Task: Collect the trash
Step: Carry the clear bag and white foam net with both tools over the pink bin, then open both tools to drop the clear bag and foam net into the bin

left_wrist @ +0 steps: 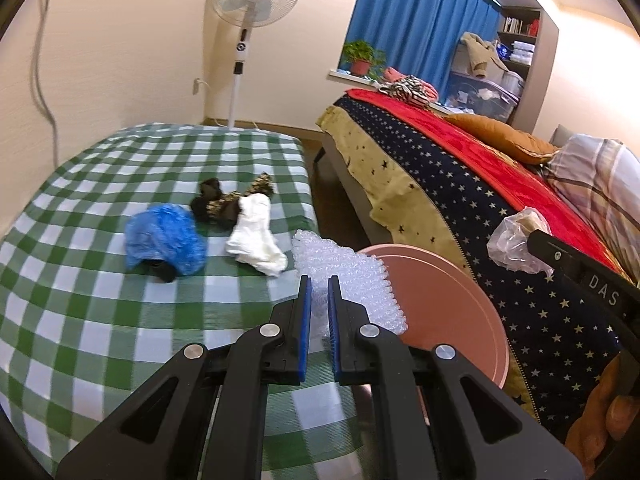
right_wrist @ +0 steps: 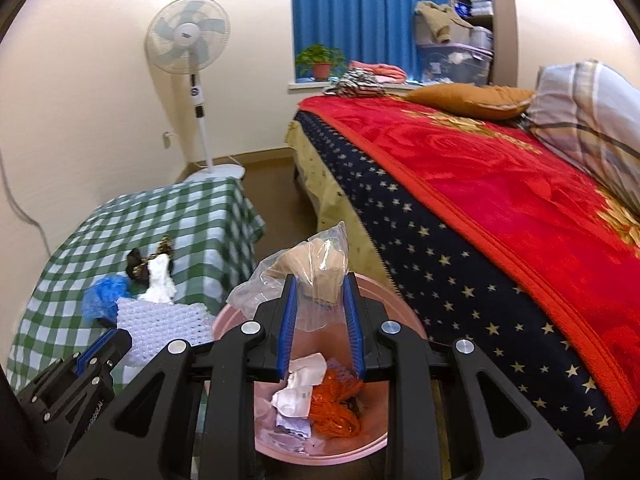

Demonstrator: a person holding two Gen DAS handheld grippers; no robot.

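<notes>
right wrist view: fingers (right_wrist: 320, 300) clamped on plastic bag (right_wrist: 308, 276) above pink bin (right_wrist: 376, 436)

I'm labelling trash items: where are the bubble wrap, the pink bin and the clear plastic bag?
bubble wrap (left_wrist: 352, 280): left wrist view, middle of sheet.
pink bin (right_wrist: 400, 300): right wrist view, far rim.
clear plastic bag (right_wrist: 316, 264): right wrist view, bag's middle.

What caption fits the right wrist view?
Right gripper holding a clear plastic bag above the pink bin of trash.
</notes>
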